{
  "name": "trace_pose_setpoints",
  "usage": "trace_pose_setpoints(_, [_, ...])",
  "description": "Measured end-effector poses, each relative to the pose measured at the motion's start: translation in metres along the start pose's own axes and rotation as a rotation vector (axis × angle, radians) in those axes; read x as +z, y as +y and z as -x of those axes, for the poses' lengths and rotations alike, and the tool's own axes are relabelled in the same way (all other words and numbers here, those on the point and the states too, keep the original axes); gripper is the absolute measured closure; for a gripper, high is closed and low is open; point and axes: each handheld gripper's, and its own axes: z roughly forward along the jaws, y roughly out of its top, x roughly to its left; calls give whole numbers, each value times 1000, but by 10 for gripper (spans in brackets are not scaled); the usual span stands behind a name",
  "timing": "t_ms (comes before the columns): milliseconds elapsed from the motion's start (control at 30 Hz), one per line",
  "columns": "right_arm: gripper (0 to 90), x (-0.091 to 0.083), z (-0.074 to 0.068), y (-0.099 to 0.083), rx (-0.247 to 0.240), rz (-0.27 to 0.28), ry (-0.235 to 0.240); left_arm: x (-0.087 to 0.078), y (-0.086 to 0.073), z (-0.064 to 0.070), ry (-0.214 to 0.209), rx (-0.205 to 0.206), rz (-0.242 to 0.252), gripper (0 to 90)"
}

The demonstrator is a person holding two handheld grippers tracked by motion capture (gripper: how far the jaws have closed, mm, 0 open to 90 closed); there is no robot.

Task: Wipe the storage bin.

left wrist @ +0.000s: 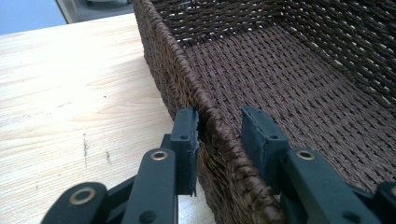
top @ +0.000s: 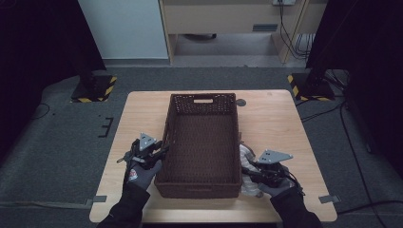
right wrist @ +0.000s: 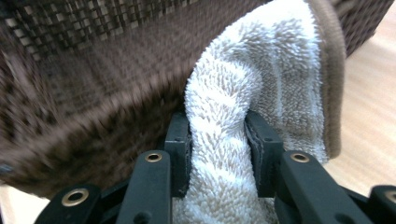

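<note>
The left gripper (left wrist: 218,135) straddles the rim of the basket (left wrist: 299,84), one jaw against the outside of the wall, the other inside with a gap to the weave, so the jaws stand apart around it and not closed. From above, that gripper (top: 159,151) sits at the basket's (top: 202,142) left wall, near the front corner. The right gripper (right wrist: 217,140) is clamped on a fold of white towel (right wrist: 261,79), pile bulging between both jaws. The towel (top: 245,164) hangs just outside the basket's right wall, touching it, above the wooden table (top: 280,118), with the right gripper (top: 251,172) beside it.
</note>
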Motion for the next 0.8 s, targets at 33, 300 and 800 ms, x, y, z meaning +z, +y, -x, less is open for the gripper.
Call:
trace_pose_setpoints(33, [668, 3, 1, -2, 4, -10, -2, 1, 1, -1, 1, -2, -2, 658])
trace_pose_setpoints(300, [664, 11, 9, -4, 10, -70, -28, 12, 7, -10, 5, -17, 6, 656])
trace_pose_setpoints(800, [668, 10, -1, -5, -36, -64, 9, 17, 8, -16, -9, -46, 25, 647])
